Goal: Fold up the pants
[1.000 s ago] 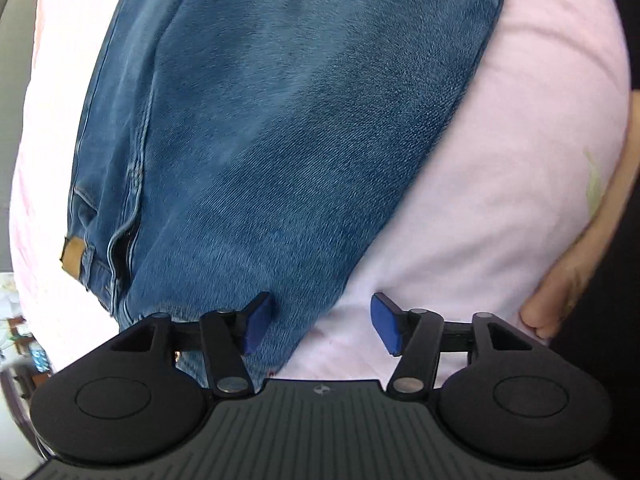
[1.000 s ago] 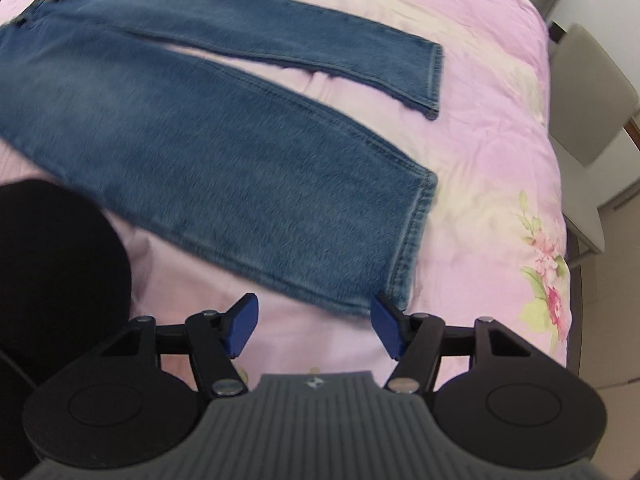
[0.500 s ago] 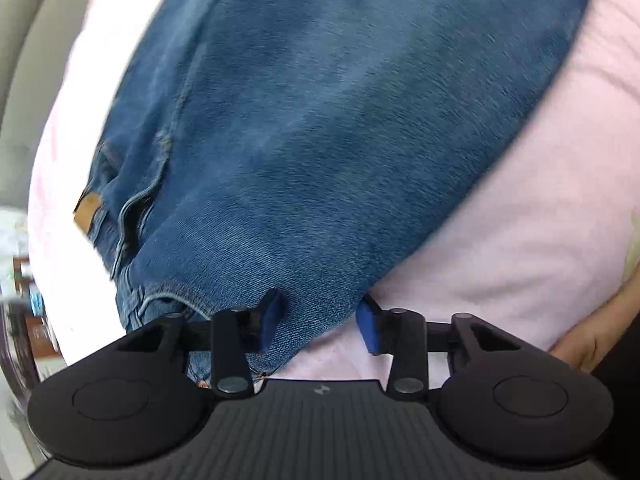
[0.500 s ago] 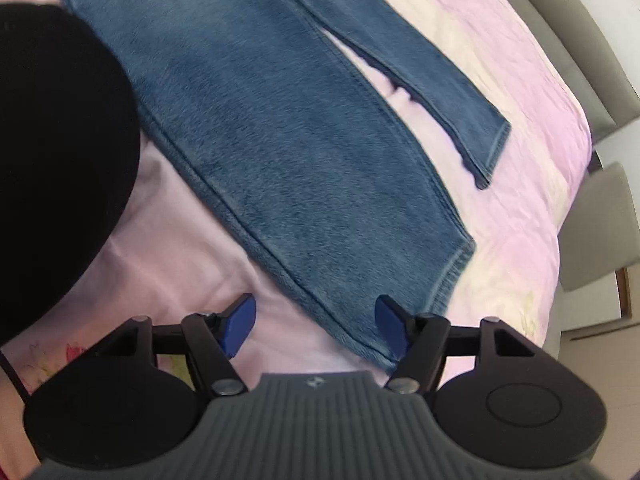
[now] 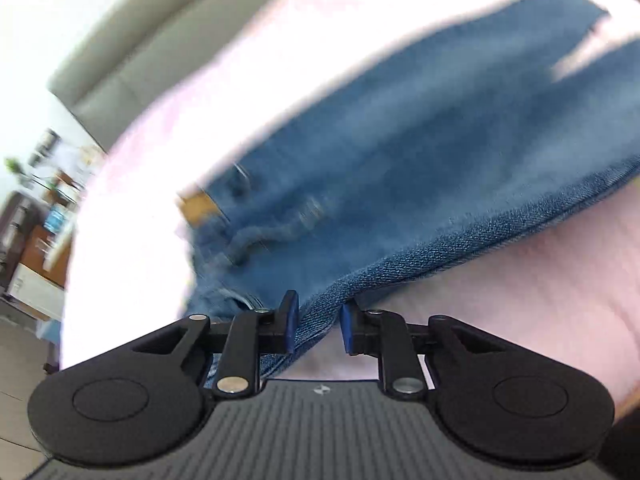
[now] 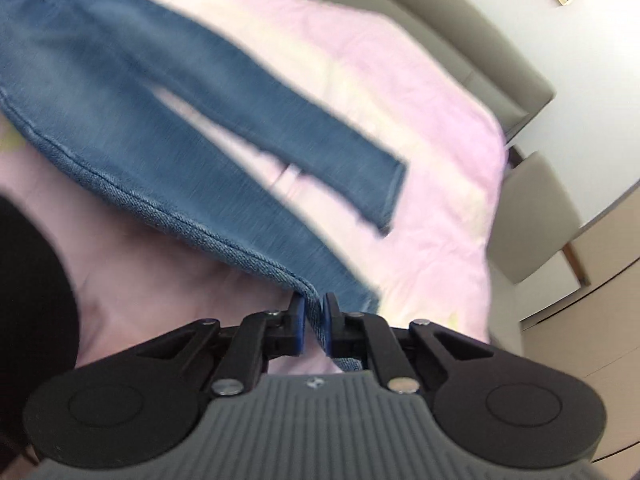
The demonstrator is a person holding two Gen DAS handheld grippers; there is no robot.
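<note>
Now right fingers (image 6: 314, 326) have clamped the jeans (image 6: 168, 120) hem, left fingers (image 5: 318, 328) closing around the waistband edge

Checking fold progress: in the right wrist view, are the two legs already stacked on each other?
No. The far leg lies apart from the near leg, with pink bedspread showing between them.

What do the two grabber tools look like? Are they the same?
Yes, they match. The left tool and the right tool each have two black jointed fingers with blue pads, silver screws, two round black discs, and a ribbed grey body carrying a tiny white mark. No cables show.
</note>
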